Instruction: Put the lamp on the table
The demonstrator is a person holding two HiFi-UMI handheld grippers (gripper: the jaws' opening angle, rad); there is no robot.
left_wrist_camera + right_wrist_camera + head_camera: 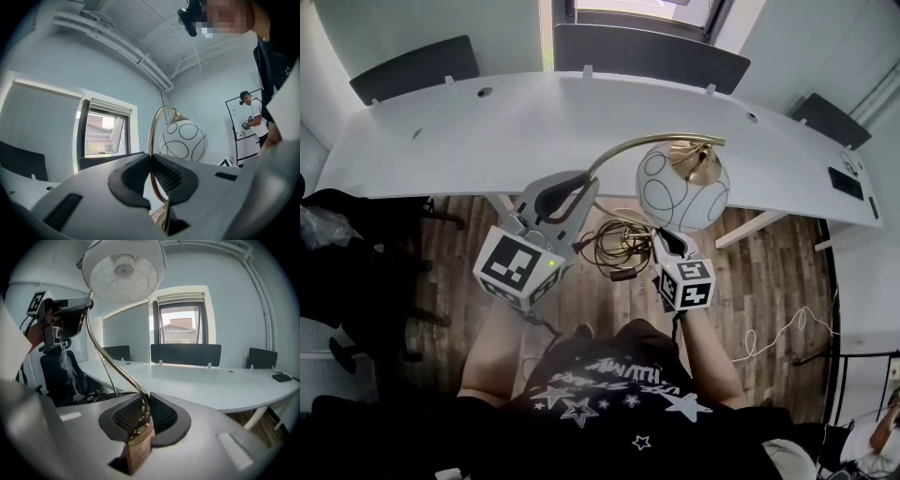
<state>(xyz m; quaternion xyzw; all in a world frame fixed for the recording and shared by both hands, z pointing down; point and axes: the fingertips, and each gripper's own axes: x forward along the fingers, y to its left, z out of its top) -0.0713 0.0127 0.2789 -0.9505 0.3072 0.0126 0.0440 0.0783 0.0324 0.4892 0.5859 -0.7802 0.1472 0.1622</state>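
Left gripper (pixel 572 192) is pinched tight on the thin curved neck (pixel 150 140) of the lamp (pixel 682 186). Right gripper (pixel 670 246) clamps the brass stem (pixel 138 451) lower down. I'd guess two grips stop it swinging. Lamp's in the air, shade at the table's (pixel 487 141) near edge, cord (pixel 619 246) dangling, not set down yet.

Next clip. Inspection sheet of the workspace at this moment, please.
Surface: white table, mostly bare; the lamp is not on it.
Job's things: lamp, globe shade on a curved brass arm, held in the air by the table's near edge.
Clutter: dark flat device at the table's right end.
Grippers: left gripper shut on the brass arm; right gripper shut on the lamp's lower end.
Cables: cord coiled, hanging between the grippers; white cable on the wood floor at right.
Surroundings: dark panels along the table's far edge, window, a second person in the background.
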